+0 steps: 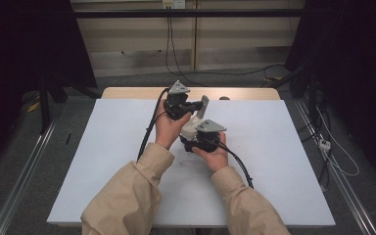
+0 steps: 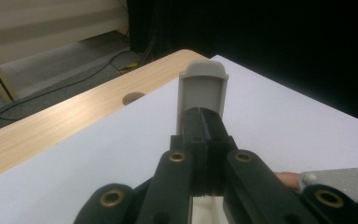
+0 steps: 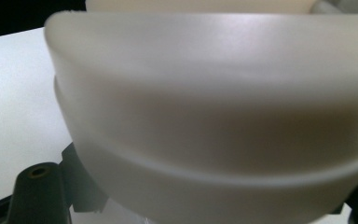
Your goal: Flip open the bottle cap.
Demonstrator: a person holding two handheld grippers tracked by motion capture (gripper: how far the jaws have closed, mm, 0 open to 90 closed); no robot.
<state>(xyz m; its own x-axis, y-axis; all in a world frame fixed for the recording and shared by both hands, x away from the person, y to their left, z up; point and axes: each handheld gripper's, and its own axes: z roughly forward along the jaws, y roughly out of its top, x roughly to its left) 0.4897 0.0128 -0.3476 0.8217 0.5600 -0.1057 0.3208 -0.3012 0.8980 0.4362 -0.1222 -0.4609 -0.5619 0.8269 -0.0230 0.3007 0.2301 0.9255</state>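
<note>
Cream plastic container (image 1: 192, 128) hung above the table's (image 1: 103, 161) middle, nearer the far edge, held between both grippers. Left gripper (image 2: 204, 122) was clamped shut on the grey lid flap (image 2: 201, 91), which stood upright. Right gripper (image 1: 201, 142) cradled the container's rounded body (image 3: 205, 116) close against its camera; we could not tell how far its jaws stood apart. To do this step well, we judged, brace the body steady and swing the flap on its hinge without twisting. White surface lay bare on all sides; a round hole (image 2: 133, 98) sat in the wooden far edge.
</note>
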